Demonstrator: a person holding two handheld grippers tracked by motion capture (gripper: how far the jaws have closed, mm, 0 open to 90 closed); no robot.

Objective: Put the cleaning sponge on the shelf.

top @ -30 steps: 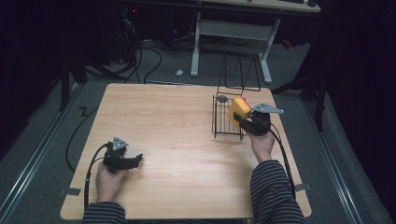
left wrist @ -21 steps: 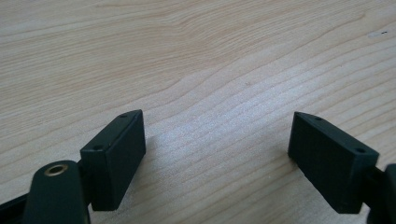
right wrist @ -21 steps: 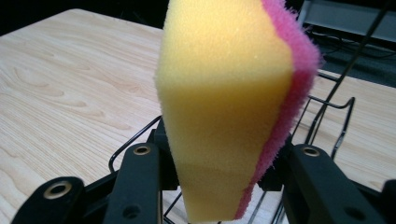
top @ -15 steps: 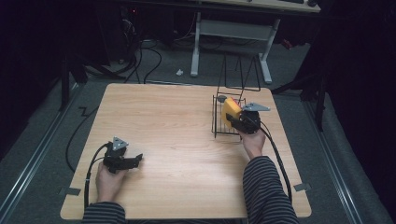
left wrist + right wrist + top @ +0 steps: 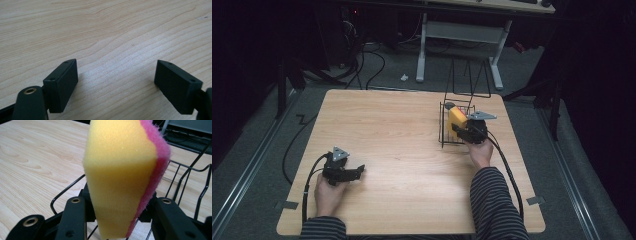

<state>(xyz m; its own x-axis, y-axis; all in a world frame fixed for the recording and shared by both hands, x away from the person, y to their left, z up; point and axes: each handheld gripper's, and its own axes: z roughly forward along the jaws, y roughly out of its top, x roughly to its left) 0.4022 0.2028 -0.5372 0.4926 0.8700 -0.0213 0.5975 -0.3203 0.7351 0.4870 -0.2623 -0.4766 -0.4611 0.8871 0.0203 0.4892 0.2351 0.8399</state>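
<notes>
The sponge (image 5: 120, 180), yellow with a pink scrubbing side, is pinched in my right gripper (image 5: 462, 128) and has come down and forward to the rim of the wire basket (image 5: 445, 131), so dropping it in looks next. My left gripper (image 5: 117, 82) rests spread on the table (image 5: 402, 150). I see no writing anywhere.

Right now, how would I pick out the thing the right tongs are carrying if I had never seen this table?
Start at the light wooden table and go to the black wire basket near its far right edge. Over the basket, the right tongs clamp a block-shaped yellow foam sponge. Its fuzzy pink scouring layer on one face makes it the one brightly coloured thing there.
</notes>
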